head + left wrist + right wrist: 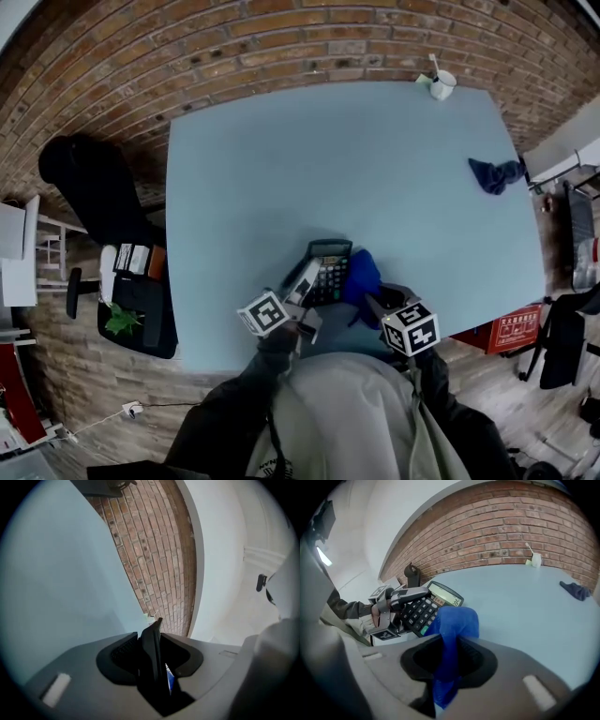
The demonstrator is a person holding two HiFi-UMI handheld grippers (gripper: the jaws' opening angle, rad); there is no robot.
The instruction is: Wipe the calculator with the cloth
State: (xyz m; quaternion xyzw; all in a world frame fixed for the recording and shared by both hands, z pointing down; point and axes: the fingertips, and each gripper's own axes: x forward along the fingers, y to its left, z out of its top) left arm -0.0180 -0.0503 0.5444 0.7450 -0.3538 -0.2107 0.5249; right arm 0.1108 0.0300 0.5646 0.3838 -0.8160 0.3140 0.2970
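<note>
The left tool (pixel 152 653) is pinching a flat, dark grey plastic calculator (pixel 330 267) by one edge. The calculator is sitting at the near edge of the smooth, pale blue worktop (pixel 328 159), lower centre in the head view. Just to its right, the right tool (pixel 450 660) is clamping a soft, bright blue fabric cloth (pixel 453 623), which is bunching into a rounded fold over the jaws and hanging below them. In the right gripper view the calculator's rows of raised keys and pale display are showing left of centre. The left gripper view is catching only a thin dark slab, edge-on. In the head view both marker cubes are covering parts of the calculator and cloth, so contact between the two is hard to make out. A crumpled dark blue rag (pixel 495 174) is lying at the worktop's right edge and a small white cup (pixel 442 84) at its far corner, before a rough red brick wall (pixel 511 527).
</note>
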